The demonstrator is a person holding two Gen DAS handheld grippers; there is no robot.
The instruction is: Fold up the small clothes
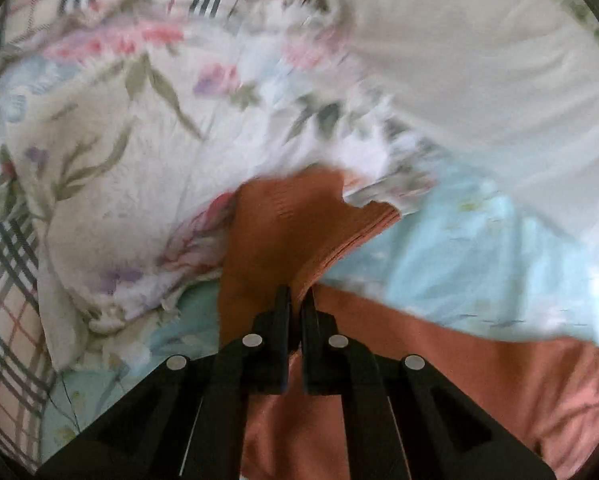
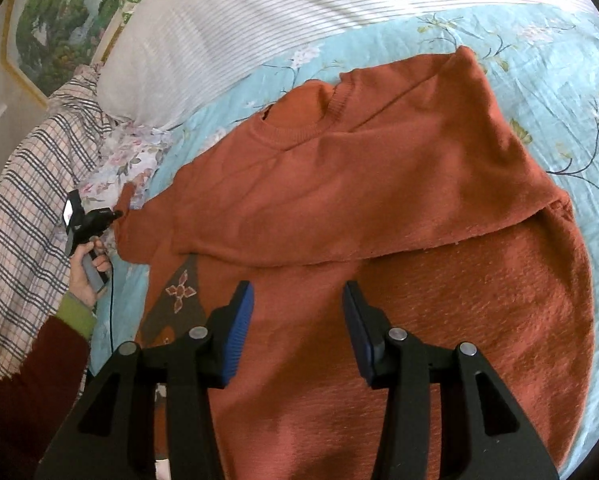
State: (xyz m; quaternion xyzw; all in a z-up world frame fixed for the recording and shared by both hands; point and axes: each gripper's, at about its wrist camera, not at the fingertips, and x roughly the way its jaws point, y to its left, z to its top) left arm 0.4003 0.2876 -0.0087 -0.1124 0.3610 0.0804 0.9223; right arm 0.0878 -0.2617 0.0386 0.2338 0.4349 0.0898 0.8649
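A rust-orange knitted sweater [image 2: 379, 208] lies spread on a bed covered by a light blue floral bedsheet [image 2: 539, 80], its ribbed round neckline [image 2: 299, 132] toward the far side and one side folded over the body, the folded edge running across the middle of the garment. A brown patch with a red diamond motif [image 2: 181, 294] shows on the sweater near its left edge. The left tool [image 1: 295, 296] is closed on the ribbed cuff end of the sweater's sleeve [image 1: 295, 220], its black fingers pinching the orange fabric; in the right wrist view this same tool [image 2: 117, 213] appears at the sleeve's tip at the left side of the bed, held by the person's left hand [image 2: 85, 276]. The left wrist view is blurred. The right tool [image 2: 297, 300] hovers over the lower body of the sweater with its blue-padded fingers [image 2: 239, 332] spread apart and nothing between them. A crumpled white floral cloth [image 1: 139, 140] sits just beside the sleeve, a plaid checked fabric [image 2: 31, 200] lies at the bed's left edge, and a white striped pillow [image 2: 239, 28] rests beyond the sweater.
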